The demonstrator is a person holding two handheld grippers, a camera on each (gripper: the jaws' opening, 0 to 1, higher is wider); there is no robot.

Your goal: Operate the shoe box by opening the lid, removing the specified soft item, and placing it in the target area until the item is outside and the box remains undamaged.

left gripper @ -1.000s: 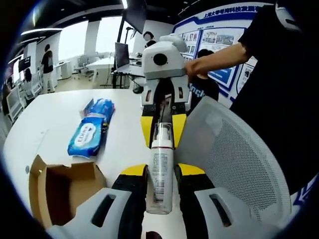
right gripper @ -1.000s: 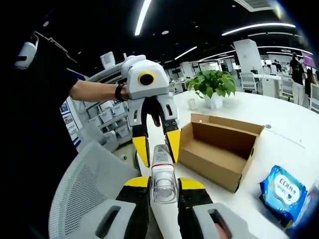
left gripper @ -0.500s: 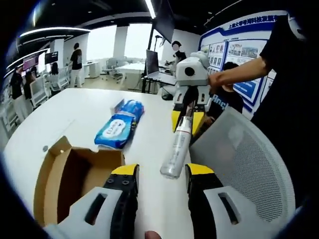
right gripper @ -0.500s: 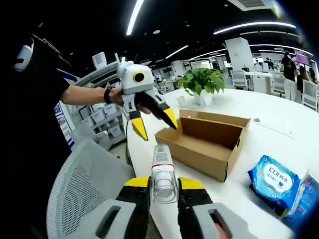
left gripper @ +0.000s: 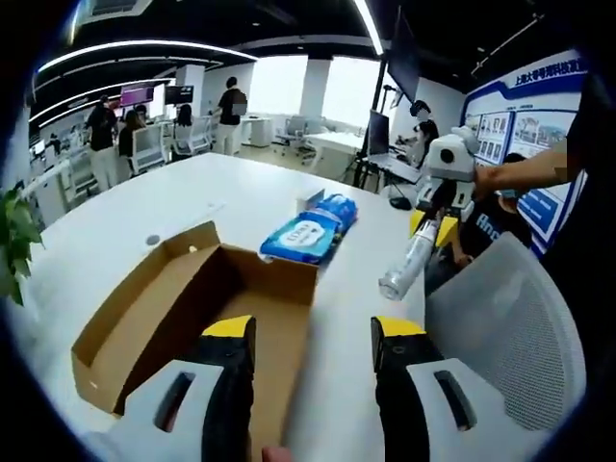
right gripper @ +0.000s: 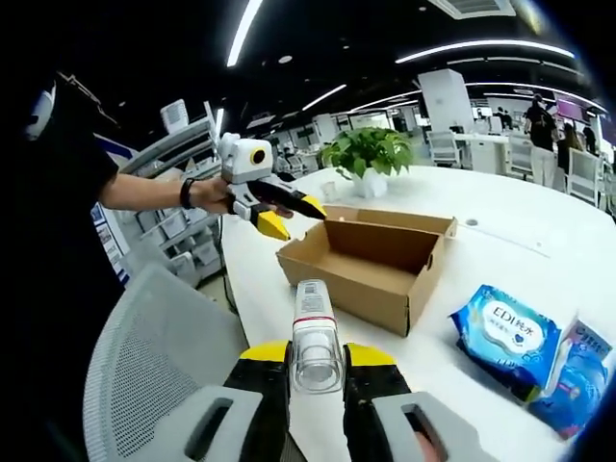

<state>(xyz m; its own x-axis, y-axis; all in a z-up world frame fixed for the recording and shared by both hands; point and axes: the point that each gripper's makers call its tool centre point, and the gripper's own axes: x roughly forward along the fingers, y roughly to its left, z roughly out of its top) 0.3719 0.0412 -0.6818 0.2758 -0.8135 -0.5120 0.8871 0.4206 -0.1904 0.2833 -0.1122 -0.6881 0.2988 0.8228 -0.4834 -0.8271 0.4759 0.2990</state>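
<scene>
The open cardboard shoe box (left gripper: pixel 183 308) lies right below my left gripper (left gripper: pixel 313 332), whose jaws stand wide apart with nothing between them. In the right gripper view the same box (right gripper: pixel 371 255) sits on the white table with the left gripper (right gripper: pixel 294 217) open at its near left corner. My right gripper (right gripper: pixel 315 351) is shut on a clear plastic bottle (right gripper: pixel 313 332) with a white cap end. In the left gripper view the right gripper (left gripper: pixel 433 228) holds that bottle (left gripper: pixel 404 265) out over the table edge. The box inside looks bare.
A blue wipes pack (left gripper: pixel 301 234) and a second blue pack (left gripper: pixel 337 207) lie beyond the box; they appear as wipes (right gripper: pixel 505 332) and pack (right gripper: pixel 577 371). A grey mesh chair (left gripper: pixel 500 337) stands at the table edge. A potted plant (right gripper: pixel 366 154) stands further back.
My left gripper opened off the bottle and drew back over the box. The right gripper keeps the bottle and has moved away from the left one.
</scene>
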